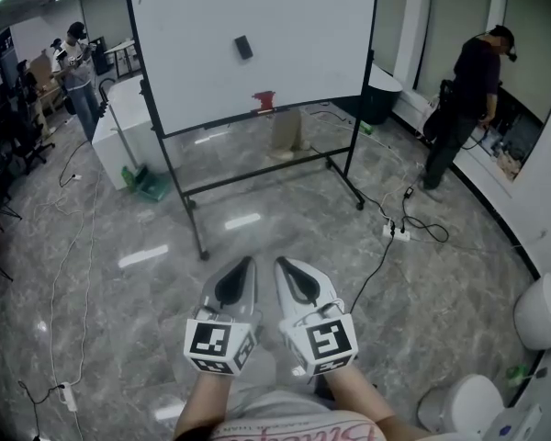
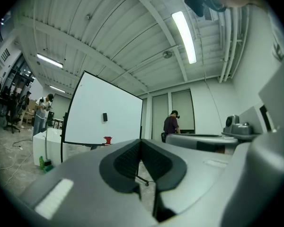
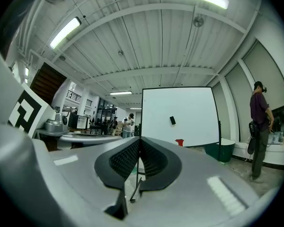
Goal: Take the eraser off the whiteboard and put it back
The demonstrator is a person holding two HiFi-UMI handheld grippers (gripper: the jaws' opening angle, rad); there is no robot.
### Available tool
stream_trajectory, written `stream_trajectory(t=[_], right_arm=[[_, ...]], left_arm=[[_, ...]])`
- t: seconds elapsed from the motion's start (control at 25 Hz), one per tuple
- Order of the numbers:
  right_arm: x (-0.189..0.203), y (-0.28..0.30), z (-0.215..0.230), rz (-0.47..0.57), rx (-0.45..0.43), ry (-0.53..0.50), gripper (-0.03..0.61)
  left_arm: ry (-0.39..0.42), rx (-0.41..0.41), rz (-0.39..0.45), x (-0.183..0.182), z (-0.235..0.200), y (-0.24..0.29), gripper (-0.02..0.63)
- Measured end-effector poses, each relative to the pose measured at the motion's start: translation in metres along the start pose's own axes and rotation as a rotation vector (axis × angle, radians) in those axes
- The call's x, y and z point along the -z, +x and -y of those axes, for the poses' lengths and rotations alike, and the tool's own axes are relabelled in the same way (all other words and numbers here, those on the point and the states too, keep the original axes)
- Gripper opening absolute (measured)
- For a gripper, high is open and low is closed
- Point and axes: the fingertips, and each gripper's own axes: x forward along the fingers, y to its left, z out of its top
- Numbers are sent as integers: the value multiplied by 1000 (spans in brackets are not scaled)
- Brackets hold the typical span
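A small black eraser (image 1: 243, 47) sticks to the white face of a wheeled whiteboard (image 1: 294, 72) far ahead of me. It also shows as a dark block, the eraser (image 2: 104, 117) in the left gripper view and the eraser (image 3: 173, 120) in the right gripper view. A red object (image 1: 264, 100) sits on the board's lower ledge. My left gripper (image 1: 245, 262) and right gripper (image 1: 282, 265) are held side by side low in the head view, both pointing level at the board, well short of it. Both are shut with nothing between the jaws.
The whiteboard's black frame and feet (image 1: 198, 246) stand on a glossy grey floor. A power strip and cables (image 1: 397, 232) lie to the right. One person (image 1: 468, 99) stands at the right wall, another person (image 1: 78, 72) at the far left. White bins (image 1: 544, 310) sit at the lower right.
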Motion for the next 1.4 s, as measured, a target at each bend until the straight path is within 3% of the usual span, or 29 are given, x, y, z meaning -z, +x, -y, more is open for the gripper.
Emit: stream_trajectory(t=[0.76, 1.4], right_arm=[[-20, 213, 90, 38, 59, -24, 2], [-4, 336, 117, -1, 35, -3, 2]], left_arm=[[5, 50, 23, -24, -142, 187, 0], [-43, 28, -9, -8, -229, 268, 0]])
